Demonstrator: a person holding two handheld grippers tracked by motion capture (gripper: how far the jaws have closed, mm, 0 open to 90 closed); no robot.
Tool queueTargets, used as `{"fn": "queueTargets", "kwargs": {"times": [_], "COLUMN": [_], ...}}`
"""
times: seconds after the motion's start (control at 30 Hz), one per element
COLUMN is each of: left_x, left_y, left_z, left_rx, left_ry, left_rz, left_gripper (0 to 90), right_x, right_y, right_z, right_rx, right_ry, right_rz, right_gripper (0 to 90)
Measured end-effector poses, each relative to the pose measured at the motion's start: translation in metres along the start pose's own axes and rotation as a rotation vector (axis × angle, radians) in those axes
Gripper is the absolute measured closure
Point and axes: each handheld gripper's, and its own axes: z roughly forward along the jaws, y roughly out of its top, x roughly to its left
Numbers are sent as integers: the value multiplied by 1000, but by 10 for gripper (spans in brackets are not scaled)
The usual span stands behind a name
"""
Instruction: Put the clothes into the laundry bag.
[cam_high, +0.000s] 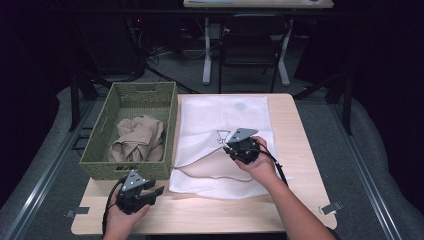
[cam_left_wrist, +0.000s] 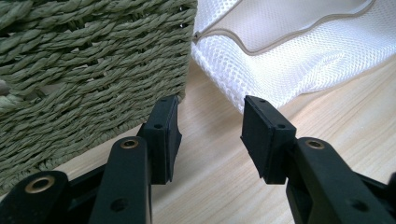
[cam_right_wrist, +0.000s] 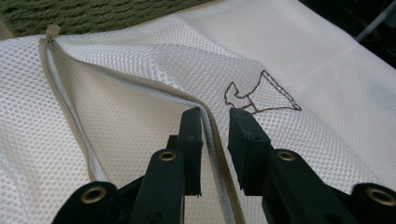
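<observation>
With zipper edge between — right gripper (cam_right_wrist: 215, 114).

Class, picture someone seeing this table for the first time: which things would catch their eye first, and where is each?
First, the white mesh laundry bag spread flat across the table's middle, its zipper mouth open along the near side. The right gripper sits on it, jaws straddling the upper zipper edge. Left of the bag stands a green woven basket holding crumpled beige cloth; the left gripper waits open at its near corner.
</observation>
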Motion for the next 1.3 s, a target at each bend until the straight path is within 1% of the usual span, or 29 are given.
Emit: {"fn": "queueTargets", "kwargs": {"times": [0.1, 0.13, 0.23, 0.27, 0.3, 0.33, 0.4, 0.5, 0.7, 0.73, 0.77, 0.8, 0.87, 0.9, 0.93, 1.0, 1.07, 1.1, 1.17, 1.23, 1.27, 1.3], "left_x": [0, 0, 0, 1, 0, 1, 0, 0, 1, 1, 0, 0, 0, 0, 1, 1, 0, 0, 0, 0, 0, 0], "left_y": [0, 0, 0, 0, 0, 0, 0, 0, 0, 0, 0, 0, 0, 0, 0, 0, 0, 0, 0, 0, 0, 0], "left_z": [0, 0, -1, -1, -1, -1, 0, 0, 0, 0, 0, 0, 0, 0, 0, 0, 0, 0, 0, 0, 0, 0], "left_rx": [-1, -1, 0, 1, 0, 0, -3, -4, -4, -4, -4, -5, -5, -2, -2, -1, -1, 1, 2, 2, 2, 2], "left_ry": [0, 0, 0, -1, -1, -1, -1, -2, -3, -1, -3, -3, -3, -2, -2, -3, -2, -1, 0, -1, 1, 1], "left_rz": [0, -1, 2, 2, 2, 2, -5, -5, -6, -3, -5, -5, -5, -4, -5, -4, 0, 0, 0, -1, 0, 0], "left_gripper": [564, 564, 564, 564, 564, 563, 563, 563, 563, 563, 562, 563, 563, 563, 563, 563, 563, 563, 563, 563, 563, 563], "right_x": [1, 3, 4, 6, 6, 8, 9, 10, 8, 8, 7, 7, 7, 7, 8, 8, 7, 7, 5, 4, 3, 3], "right_y": [-2, -5, -7, -9, -9, -10, -12, -14, -16, -17, -18, -18, -17, -17, -16, -15, -14, -13, -10, -7, -4, -4], "right_z": [1, 3, 5, 6, 6, 8, 10, 11, 12, 13, 14, 14, 13, 13, 11, 11, 9, 8, 5, 1, -2, -2], "right_rx": [9, 22, 27, 35, 35, 44, 51, 59, 72, 77, 81, 80, 69, 69, 62, 60, 51, 47, 33, 18, 1, 1], "right_ry": [8, 14, 21, 27, 27, 29, 34, 30, 42, 43, 46, 51, 59, 59, 61, 62, 61, 59, 57, 50, 43, 43], "right_rz": [-1, 0, 0, -2, -2, -12, -15, -18, -11, -4, -7, -7, -12, -12, -9, -9, 2, -1, -5, 2, 5, 5], "right_gripper": [749, 748, 743, 724, 724, 713, 713, 717, 713, 716, 740, 796, 840, 840, 864, 866, 870, 871, 872, 873, 874, 874]}}
